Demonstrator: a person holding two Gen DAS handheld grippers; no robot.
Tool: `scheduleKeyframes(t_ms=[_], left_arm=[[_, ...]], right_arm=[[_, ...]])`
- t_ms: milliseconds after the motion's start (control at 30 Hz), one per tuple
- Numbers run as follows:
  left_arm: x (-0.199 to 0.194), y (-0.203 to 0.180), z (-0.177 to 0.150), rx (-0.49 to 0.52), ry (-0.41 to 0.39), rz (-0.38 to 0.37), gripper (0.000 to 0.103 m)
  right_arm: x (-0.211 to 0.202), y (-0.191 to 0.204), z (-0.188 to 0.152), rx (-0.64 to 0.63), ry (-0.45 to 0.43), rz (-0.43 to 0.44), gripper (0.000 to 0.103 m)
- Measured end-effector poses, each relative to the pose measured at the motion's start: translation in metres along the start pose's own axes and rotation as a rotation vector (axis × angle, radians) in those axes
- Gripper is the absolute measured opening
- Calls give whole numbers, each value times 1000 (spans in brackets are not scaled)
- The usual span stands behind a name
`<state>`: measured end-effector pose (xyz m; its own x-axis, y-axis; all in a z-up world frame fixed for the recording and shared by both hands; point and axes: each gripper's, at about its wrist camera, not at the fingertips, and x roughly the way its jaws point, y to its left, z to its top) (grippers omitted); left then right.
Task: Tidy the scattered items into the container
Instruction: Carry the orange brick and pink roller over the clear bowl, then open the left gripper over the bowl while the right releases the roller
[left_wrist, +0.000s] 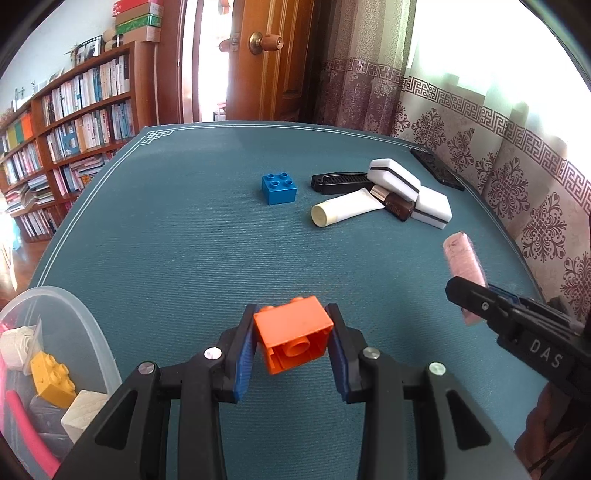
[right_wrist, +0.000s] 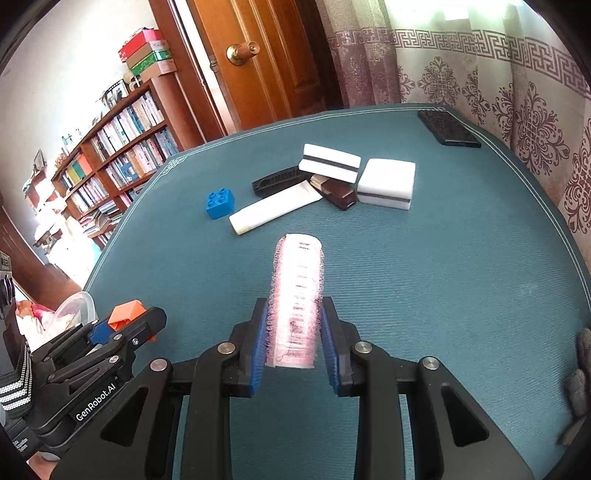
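My left gripper is shut on an orange toy brick, held above the teal mat with its hollow underside facing the camera. My right gripper is shut on a pink hair roller that points away along the fingers; the roller also shows at the right of the left wrist view. The clear plastic container sits at the lower left and holds a yellow brick, white pieces and a pink item. Farther on the mat lie a blue brick, a cream tube, a black comb, a brown bottle and two white sponges.
A black phone lies near the mat's far right corner. Patterned curtains hang along the right edge. A wooden door stands behind the table and bookshelves fill the left. Bare mat lies between the container and the scattered items.
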<state>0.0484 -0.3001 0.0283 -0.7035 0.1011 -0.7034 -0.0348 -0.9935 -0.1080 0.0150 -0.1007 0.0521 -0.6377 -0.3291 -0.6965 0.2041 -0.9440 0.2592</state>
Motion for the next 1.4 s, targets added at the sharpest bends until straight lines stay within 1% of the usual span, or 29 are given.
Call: scheduleKeyframes(t_ms=[133,367,533,767,1033,1400], left_arm=[[-16,14,-2,-20,-26,18,40],[-45,43,-7,-60,-65,65,40],[-66,70,-15,-98,-87,118,40],[-88,114,-29,-179,-107,195,40],[-101,148,-42,-235,-112,265,40],[-108,182,-57,-291,-110,310,40]], right_arm=[[-2,21,-4,-36,1,31,29],[-4,64,-11,-101,3,118,29],[-3,98,-16,-149,16,189,30],[-2,139,-26,-214,38,264,29],[-2,175,-37,-279,60,325,29],[-6,219,-56,-377,89,405,29]])
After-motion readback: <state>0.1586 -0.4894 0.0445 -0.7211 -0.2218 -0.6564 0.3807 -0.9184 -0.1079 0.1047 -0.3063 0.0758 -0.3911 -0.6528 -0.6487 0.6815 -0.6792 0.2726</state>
